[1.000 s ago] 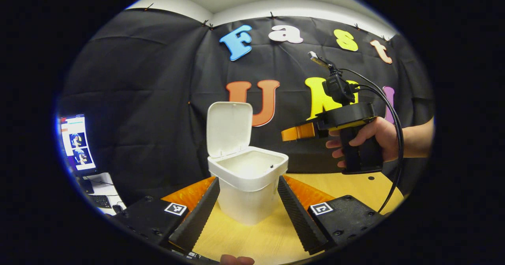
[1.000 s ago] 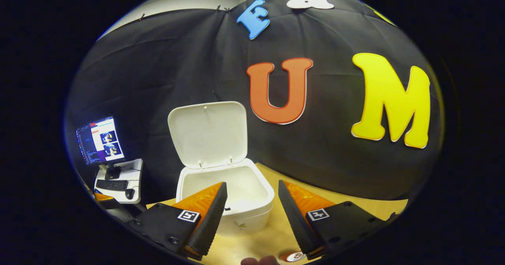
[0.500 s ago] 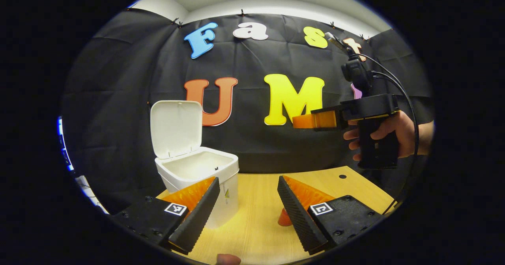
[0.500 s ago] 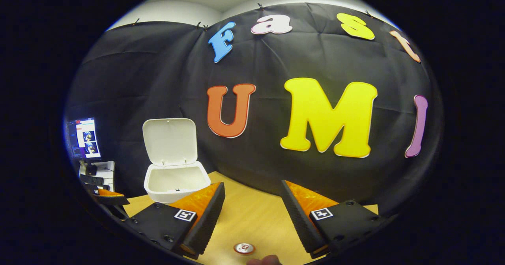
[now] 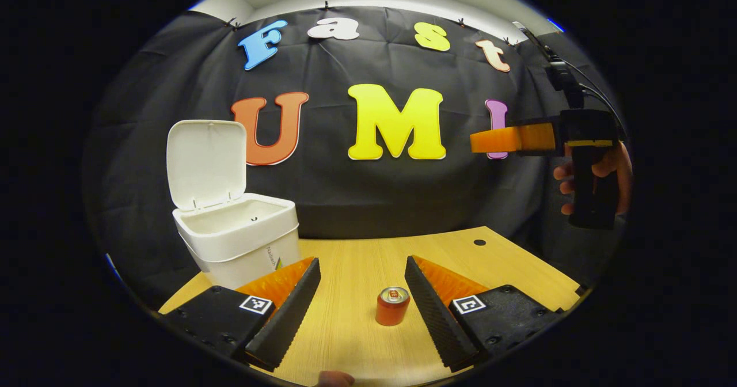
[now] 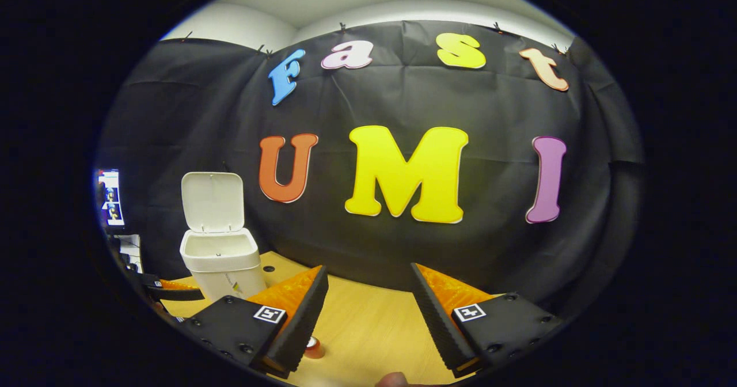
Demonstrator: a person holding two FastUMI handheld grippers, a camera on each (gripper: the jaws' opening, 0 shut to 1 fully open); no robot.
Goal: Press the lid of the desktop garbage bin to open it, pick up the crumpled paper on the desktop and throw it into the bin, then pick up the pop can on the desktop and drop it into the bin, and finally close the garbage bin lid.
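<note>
Each claw (image 5: 360, 266) carries black blocks with screws and square black-and-white tags, plus ridged wedge-shaped fingers (image 5: 293, 303).

one bin (image 5: 242, 243); one pop can (image 5: 392, 306); perhaps one monitor (image 6: 109, 198)

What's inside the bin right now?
The bin stands with its lid up. Its pale inner walls and a small dark mark show; the bottom is hidden by the rim, so any paper there is unseen.

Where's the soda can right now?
In the left gripper view the can stands upright on the table, between the left claw's open fingers, right of the open bin.
</note>
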